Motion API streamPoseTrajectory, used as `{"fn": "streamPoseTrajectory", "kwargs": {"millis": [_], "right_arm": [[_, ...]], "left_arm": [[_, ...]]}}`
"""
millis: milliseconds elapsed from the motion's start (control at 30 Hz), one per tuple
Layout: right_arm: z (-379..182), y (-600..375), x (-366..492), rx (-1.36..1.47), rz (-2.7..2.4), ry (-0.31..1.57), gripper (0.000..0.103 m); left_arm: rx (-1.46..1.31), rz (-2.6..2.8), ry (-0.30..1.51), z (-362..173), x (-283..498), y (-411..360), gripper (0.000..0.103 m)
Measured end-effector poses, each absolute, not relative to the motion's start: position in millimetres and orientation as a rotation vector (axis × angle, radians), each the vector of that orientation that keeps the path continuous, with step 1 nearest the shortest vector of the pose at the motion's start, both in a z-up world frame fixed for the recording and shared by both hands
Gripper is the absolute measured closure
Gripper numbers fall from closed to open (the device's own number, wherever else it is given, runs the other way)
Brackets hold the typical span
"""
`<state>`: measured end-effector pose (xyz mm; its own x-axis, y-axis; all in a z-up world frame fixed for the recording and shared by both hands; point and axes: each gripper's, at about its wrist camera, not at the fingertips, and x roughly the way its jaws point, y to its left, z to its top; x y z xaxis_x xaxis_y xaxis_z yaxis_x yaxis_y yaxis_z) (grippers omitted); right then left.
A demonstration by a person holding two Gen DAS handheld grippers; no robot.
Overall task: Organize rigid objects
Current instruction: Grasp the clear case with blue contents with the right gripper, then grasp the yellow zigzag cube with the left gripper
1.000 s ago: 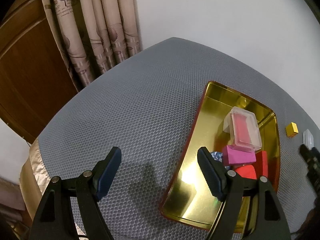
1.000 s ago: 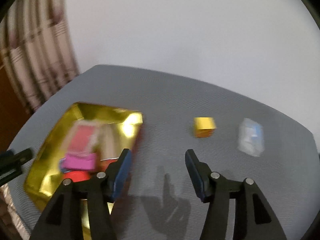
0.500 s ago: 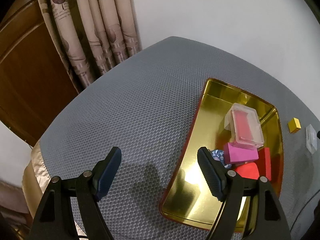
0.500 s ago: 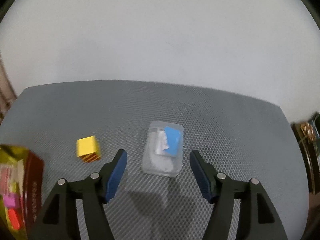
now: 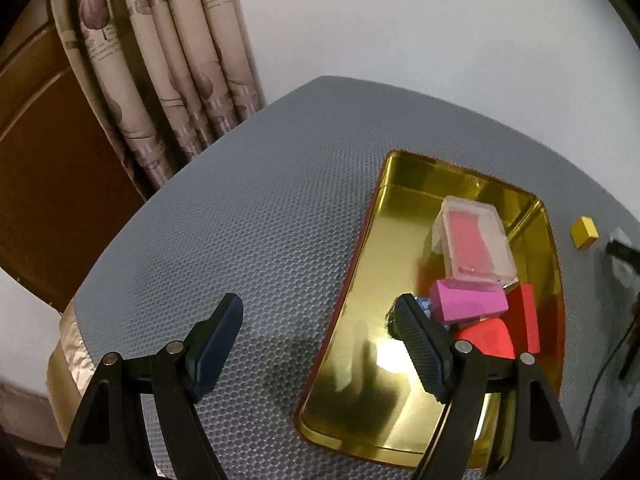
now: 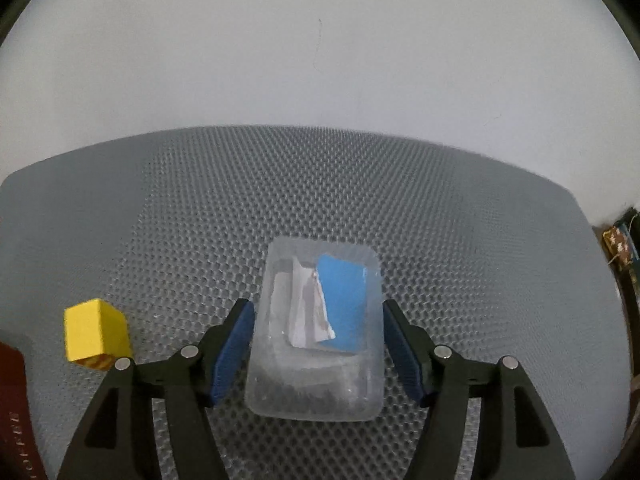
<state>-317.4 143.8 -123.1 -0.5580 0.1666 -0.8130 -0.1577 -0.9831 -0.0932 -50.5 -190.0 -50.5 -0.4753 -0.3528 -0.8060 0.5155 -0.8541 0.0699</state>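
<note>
The right hand-held gripper (image 6: 318, 344) is standing wide around the clear plastic case (image 6: 316, 332) on the grey tabletop (image 6: 320, 184), its pads just beside the case's sides, so the grasping step is in hand; next the jaws should be closing evenly. The left hand-held gripper (image 5: 320, 344) is hanging wide and empty over the near edge of the gold tray (image 5: 356, 412), and the yellow cube (image 5: 585, 232) is waiting farther right.

White wall (image 6: 320, 60), patterned curtains (image 5: 160, 80) (beside wood).

Left gripper (image 5: 320, 344): jaws spread wide, nothing between its fingers (image 5: 218, 344). Right gripper (image 6: 318, 350): jaws parted, the blue pads (image 6: 234, 354) angled forward and outward on either side.
</note>
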Motion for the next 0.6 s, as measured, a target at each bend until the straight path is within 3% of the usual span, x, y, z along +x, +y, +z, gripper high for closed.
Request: {"fn": "streamPoseTrajectory", "kwargs": {"millis": [333,367,600], "right_arm": [[-126,159,-304,-1.307,2.688,0.062,0.037],[-124,160,-304,-1.306,2.697,0.071,0.044],[-118,174,-288,-1.31,2.74,0.062,0.044]], "left_arm": [[1.153,-2.303,0.251,-52,-52,-187,0.027],[1.153,-2.304,0.239,-52,-53,-185,0.027],[1.177,-2.339,0.122,-54,-59,-157,0.027]]}}
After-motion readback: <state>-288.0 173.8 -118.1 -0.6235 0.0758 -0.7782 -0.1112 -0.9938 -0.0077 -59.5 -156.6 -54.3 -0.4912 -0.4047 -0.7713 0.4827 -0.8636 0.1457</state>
